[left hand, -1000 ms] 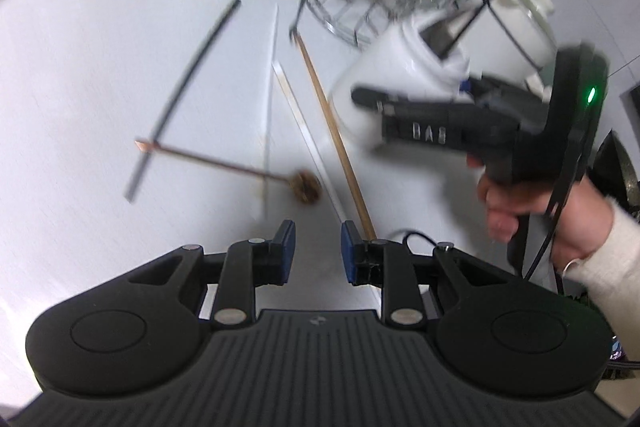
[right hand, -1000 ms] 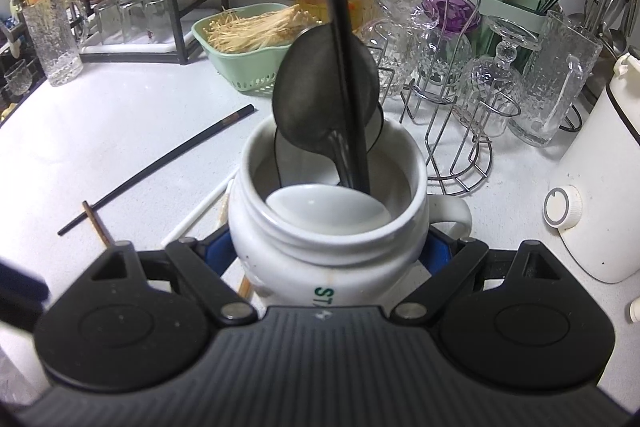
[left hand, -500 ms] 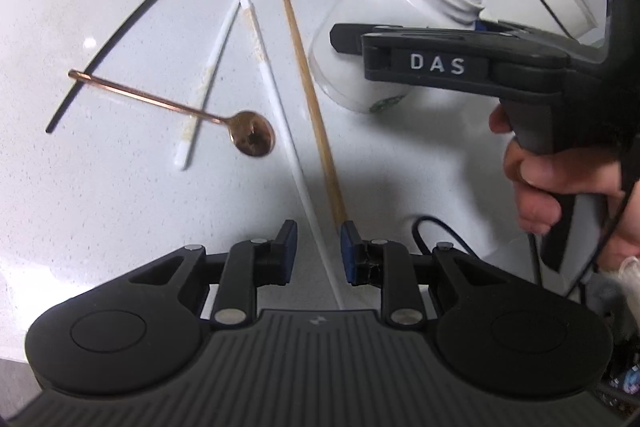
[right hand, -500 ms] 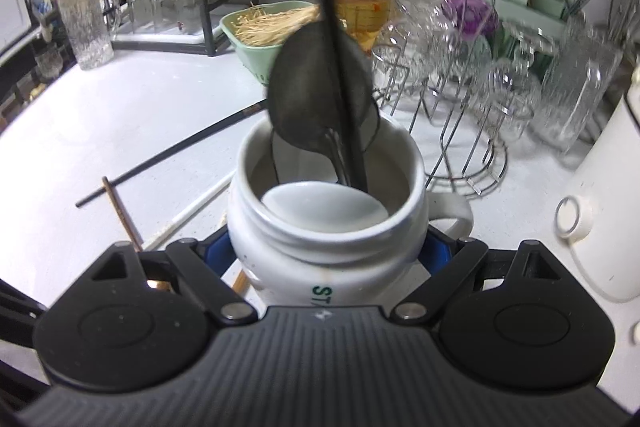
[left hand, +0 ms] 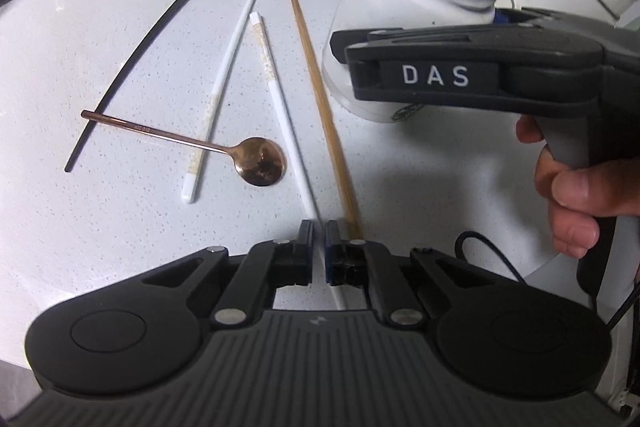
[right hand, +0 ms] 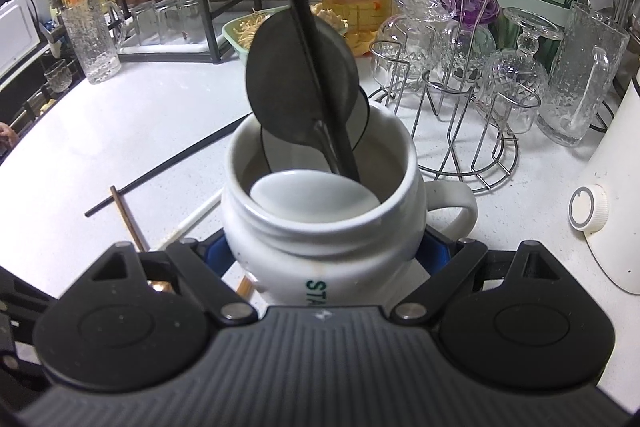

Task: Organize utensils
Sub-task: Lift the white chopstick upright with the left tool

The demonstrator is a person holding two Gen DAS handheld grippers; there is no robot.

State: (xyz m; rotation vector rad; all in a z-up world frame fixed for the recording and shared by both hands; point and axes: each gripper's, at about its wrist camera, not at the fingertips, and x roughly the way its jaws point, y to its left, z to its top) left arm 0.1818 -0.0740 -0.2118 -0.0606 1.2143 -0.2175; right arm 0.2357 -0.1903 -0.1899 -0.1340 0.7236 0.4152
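White and slick, the chopstick (left hand: 280, 99) lying on the counter (left hand: 100, 247) is light, stiff and thin, so my left gripper (left hand: 318, 247), whose jaws have just been closing, pinches its near end, where I judge it could roll or twist out. My right gripper (right hand: 324, 255) is clamped around the white ceramic mug (right hand: 320, 227), heavy and breakable, which holds a dark ladle (right hand: 300, 75) and a white spoon (right hand: 312, 193). Just beside the pinch lie a bamboo chopstick (left hand: 320, 95), a second white chopstick (left hand: 228, 75), a copper spoon (left hand: 260, 163) and a black chopstick (left hand: 148, 27), with glassware on a wire rack (right hand: 460, 131) beyond.
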